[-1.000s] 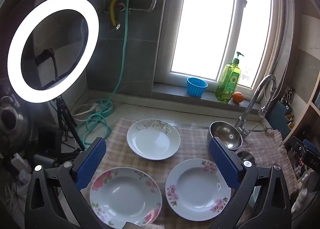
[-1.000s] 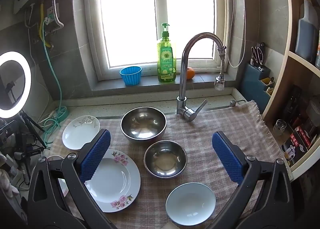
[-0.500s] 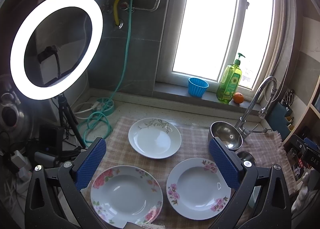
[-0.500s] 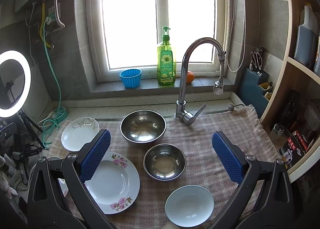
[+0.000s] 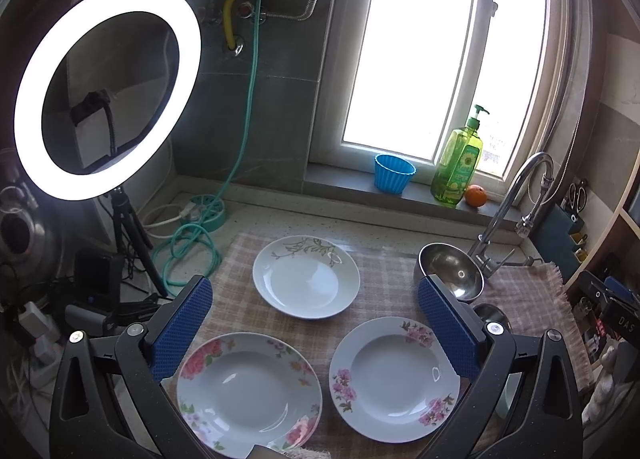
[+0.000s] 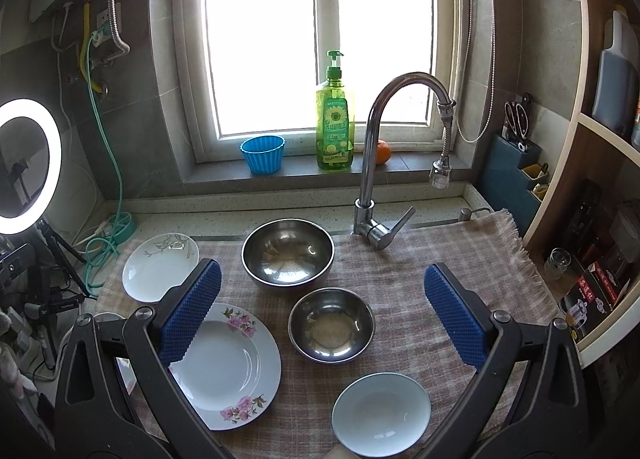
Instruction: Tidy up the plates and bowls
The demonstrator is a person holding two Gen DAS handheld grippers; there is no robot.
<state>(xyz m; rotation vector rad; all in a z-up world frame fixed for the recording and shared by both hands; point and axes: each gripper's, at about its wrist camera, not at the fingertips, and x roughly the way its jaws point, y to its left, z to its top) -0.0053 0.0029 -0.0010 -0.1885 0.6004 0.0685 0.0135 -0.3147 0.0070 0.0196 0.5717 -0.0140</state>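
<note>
Hovering spread and empty, the left gripper (image 5: 316, 323) and right gripper (image 6: 320, 305) risk chipping the pink-flowered plate (image 6: 224, 365), at eight o'clock of the small steel bowl (image 6: 331, 325), if it is pinched carelessly.

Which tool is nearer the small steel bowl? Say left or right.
Right. The right tool hangs open directly over the small steel bowl; the left tool hovers over the plates, with that bowl at its right edge.

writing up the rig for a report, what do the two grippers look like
Both match: the left gripper and right gripper each have black angular plastic arms with triangular cutouts and silver pivot screws, tipped by two blue, dimple-textured rectangular pads. No cables or sleeves show.
</note>
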